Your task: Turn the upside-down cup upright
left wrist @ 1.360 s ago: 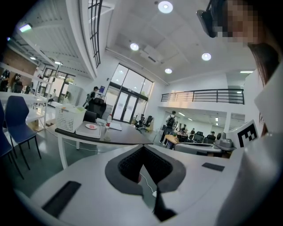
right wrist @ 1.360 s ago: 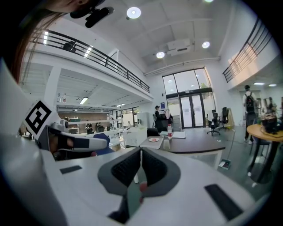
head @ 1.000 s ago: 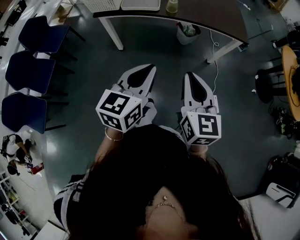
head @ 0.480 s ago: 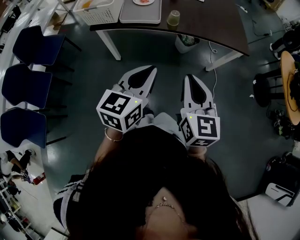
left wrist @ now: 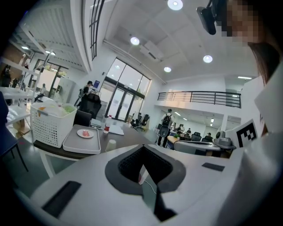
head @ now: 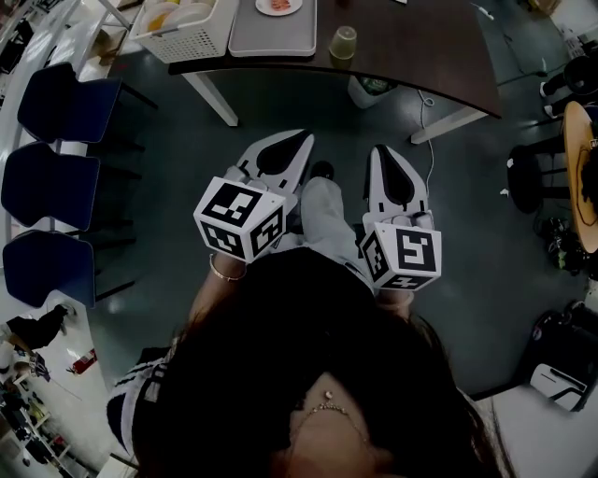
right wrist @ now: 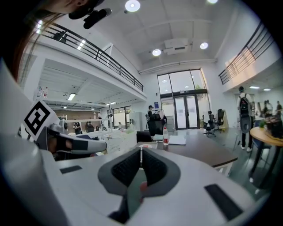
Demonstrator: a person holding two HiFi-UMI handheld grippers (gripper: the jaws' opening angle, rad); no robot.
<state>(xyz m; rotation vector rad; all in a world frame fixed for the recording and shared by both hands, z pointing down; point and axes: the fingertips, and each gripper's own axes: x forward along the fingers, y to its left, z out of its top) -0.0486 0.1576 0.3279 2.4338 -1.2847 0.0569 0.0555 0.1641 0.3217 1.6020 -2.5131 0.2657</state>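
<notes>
A pale greenish cup (head: 343, 42) stands on the dark table (head: 420, 47) at the top of the head view, beside a grey tray. In the left gripper view the same cup (left wrist: 111, 145) shows small and far, next to the tray; I cannot tell which way up it stands. My left gripper (head: 299, 139) and right gripper (head: 379, 152) are held side by side over the floor, well short of the table. Both are shut with nothing between the jaws, as the left gripper view (left wrist: 142, 148) and the right gripper view (right wrist: 141, 150) show.
On the table are a white basket (head: 182, 23), a grey tray (head: 271, 30) with a small plate (head: 278, 6), and a bottle (left wrist: 106, 125). A waste bin (head: 371, 90) sits under the table. Blue chairs (head: 56, 103) line the left. People stand far off.
The table, basket, tray and cup have slid further into view from the top as I walk toward them. Both grippers keep the same shut pose in front of me.
</notes>
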